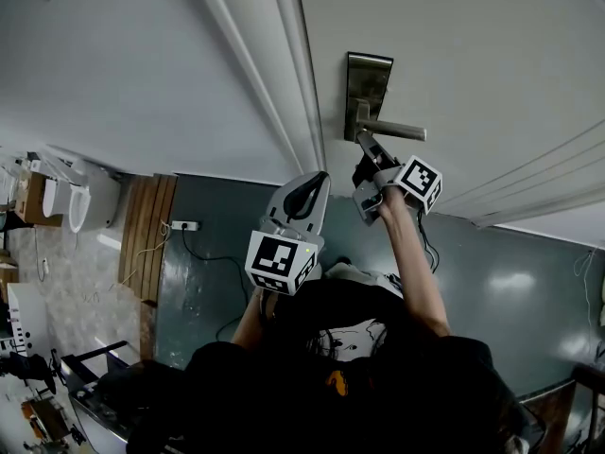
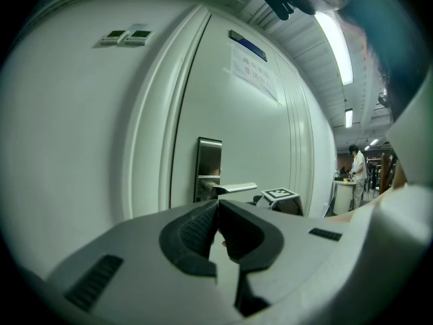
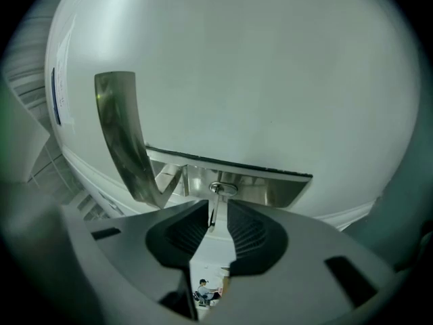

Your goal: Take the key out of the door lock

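The right gripper [image 3: 218, 207] has its jaws apart either side of the key [image 3: 213, 215] in the door lock [image 3: 224, 189], not pressing it. The left gripper [image 2: 218, 206] is closed, empty.

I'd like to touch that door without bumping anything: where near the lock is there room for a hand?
Free: the door panel past the tip of the lever handle, and the wall beyond the door frame. Crowded: at the lock plate under the handle, where the right gripper straddles the key, with the left gripper close behind.
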